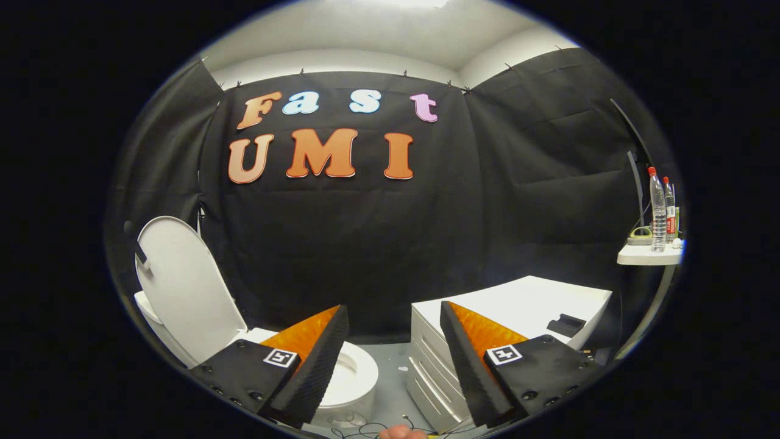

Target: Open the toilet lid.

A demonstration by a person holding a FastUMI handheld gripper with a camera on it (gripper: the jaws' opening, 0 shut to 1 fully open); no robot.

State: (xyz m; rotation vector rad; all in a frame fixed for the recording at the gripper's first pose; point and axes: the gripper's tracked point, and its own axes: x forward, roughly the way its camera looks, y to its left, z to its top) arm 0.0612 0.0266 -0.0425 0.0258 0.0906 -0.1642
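Observation:
A white toilet [350, 381] stands on the grey floor, partly behind my left finger. Its lid [183, 286] is raised upright and leans back against the tank at the far left. The seat ring and bowl opening show just past the left fingertip. My gripper [395, 317] is open, with a wide gap between the fingers and nothing held. It hovers well above the toilet, off to the right of the lid and apart from it.
A white drawer cabinet [518, 305] stands to the right of the toilet, with a small dark object [565, 325] on top. Farther right, a small white shelf [649, 255] carries two water bottles [658, 210]. Thin cables [365, 430] lie on the floor below the fingers.

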